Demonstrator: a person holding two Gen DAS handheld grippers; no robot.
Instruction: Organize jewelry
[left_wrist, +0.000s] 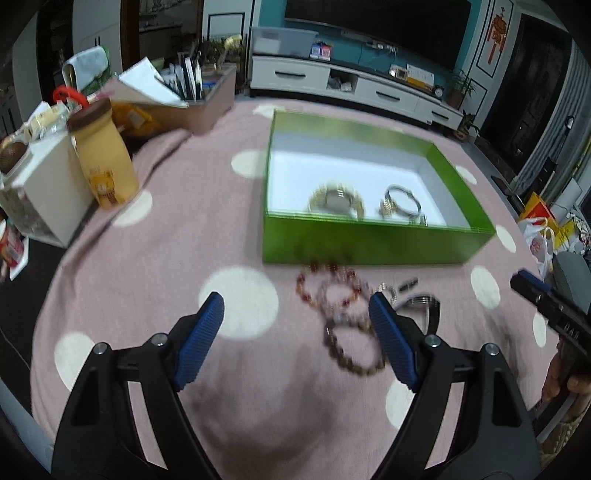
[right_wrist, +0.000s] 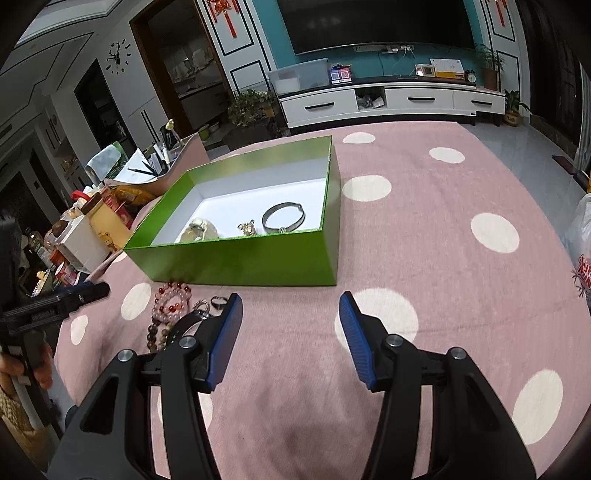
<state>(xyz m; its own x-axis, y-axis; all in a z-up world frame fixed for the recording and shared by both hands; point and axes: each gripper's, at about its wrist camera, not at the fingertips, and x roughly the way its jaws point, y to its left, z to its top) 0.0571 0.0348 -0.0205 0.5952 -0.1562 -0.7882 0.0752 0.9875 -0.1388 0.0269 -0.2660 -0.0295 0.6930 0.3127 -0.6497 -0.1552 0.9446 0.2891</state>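
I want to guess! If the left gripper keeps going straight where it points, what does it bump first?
Probably the beaded bracelets on the pink cloth, lying just ahead of the open left gripper; depth is hard to judge.

Ahead of the left gripper (left_wrist: 295, 314), bead bracelets (left_wrist: 334, 291) are laid before the box (left_wrist: 369, 243); a watch (left_wrist: 336, 201) and bangle (left_wrist: 402, 201) are held inside.

green box (left_wrist: 369, 243) sits open on the cloth, white inside, holding a gold watch (left_wrist: 337, 201), a silver bangle (left_wrist: 403, 199) and a small gold piece (right_wrist: 248, 229). beaded bracelets (left_wrist: 332, 291) lie heaped just before its front wall.
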